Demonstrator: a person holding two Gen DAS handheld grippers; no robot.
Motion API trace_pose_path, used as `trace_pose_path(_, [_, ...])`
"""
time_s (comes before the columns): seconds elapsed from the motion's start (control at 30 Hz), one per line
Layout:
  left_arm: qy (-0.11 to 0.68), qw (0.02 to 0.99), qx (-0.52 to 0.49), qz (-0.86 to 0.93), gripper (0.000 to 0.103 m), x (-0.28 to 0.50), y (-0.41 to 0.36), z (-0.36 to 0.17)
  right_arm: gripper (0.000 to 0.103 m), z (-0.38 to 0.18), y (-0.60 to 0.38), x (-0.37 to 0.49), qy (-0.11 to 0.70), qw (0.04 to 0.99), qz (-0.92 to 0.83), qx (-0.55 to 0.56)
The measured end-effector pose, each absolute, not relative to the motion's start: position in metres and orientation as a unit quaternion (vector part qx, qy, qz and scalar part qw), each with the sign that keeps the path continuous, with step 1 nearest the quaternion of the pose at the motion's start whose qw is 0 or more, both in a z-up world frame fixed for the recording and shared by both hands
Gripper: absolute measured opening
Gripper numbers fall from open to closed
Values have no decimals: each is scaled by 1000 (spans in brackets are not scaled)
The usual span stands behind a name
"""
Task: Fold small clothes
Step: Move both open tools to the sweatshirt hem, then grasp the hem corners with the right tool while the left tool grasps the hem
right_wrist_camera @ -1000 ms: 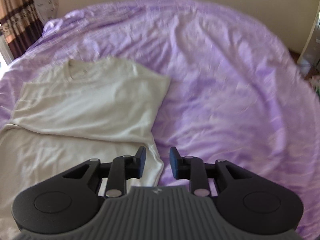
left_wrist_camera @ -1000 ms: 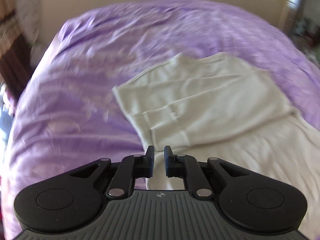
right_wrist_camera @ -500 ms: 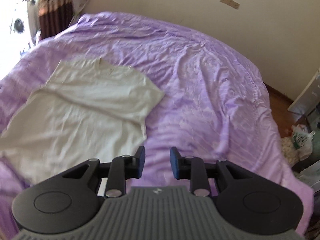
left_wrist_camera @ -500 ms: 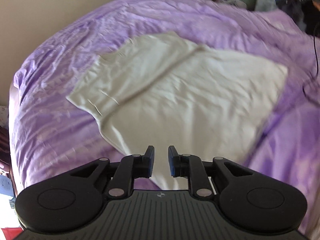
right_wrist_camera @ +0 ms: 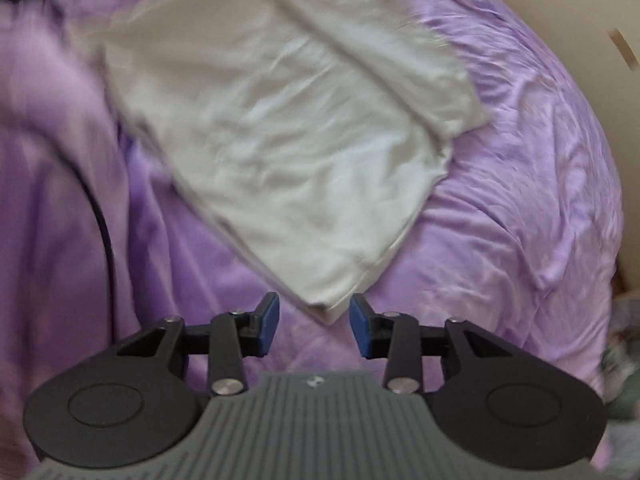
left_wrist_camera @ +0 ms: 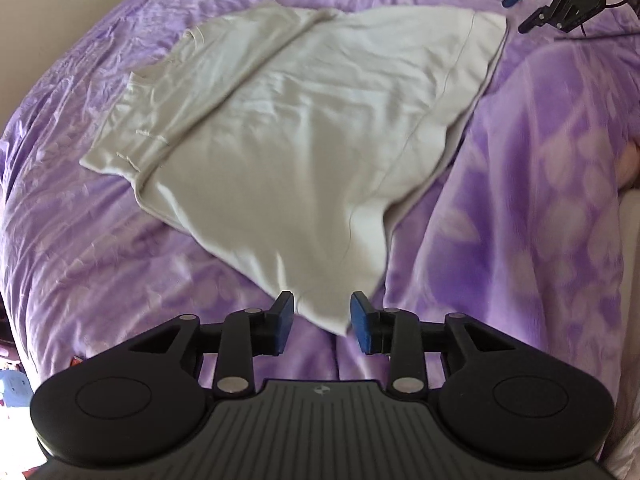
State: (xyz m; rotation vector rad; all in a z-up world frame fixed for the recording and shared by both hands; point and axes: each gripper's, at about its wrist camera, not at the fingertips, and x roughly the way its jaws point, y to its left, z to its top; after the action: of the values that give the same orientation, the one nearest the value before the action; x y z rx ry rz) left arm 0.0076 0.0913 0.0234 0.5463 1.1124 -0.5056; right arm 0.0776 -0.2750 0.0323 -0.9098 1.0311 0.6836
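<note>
You are holding the left gripper (left_wrist_camera: 322,322) over the near corner of the shirt (left_wrist_camera: 304,128), which is lying flat on the purple bedspread (left_wrist_camera: 100,248). Its jaws are opening, and the blue pads (left_wrist_camera: 285,322) are standing clear on either side of the corner, not pressing on it. The top part of the shirt is folded down over the body, forming a band along the far left edge.

You are holding the right gripper (right_wrist_camera: 314,324) over another corner of the shirt (right_wrist_camera: 288,128). Its jaws are opening too, with that corner lying between the pads (right_wrist_camera: 270,322) and touching neither. This view is blurring, so finer detail in the cloth is hard to tell. A dark cable (right_wrist_camera: 105,232) is trailing down the bedspread (right_wrist_camera: 500,208) at the left.
</note>
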Motion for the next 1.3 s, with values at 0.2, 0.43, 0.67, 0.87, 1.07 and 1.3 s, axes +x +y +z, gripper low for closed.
trace_pose_path(0.2, [524, 787, 245, -216, 40, 12, 99, 16, 34, 14, -268, 81, 432, 703, 279, -491])
trace_pose_path(0.43, [520, 790, 241, -216, 40, 16, 102, 16, 34, 1, -262, 76, 409, 664, 276, -562])
trace_pose_path(0.67, [521, 790, 241, -215, 40, 16, 102, 16, 6, 1, -251, 64, 363, 668, 289, -582])
trace_pose_path(0.87, [524, 787, 240, -222, 40, 13, 100, 14, 0, 18, -253, 66, 357, 691, 295, -555])
trace_pose_path(1.07, [531, 767, 260, -249, 50, 11, 91, 8, 0, 28, -282, 82, 415, 717, 292, -477])
trace_pose_path(1.3, [523, 715, 372, -277, 62, -2, 68, -10, 10, 18, -278, 66, 411, 691, 317, -504])
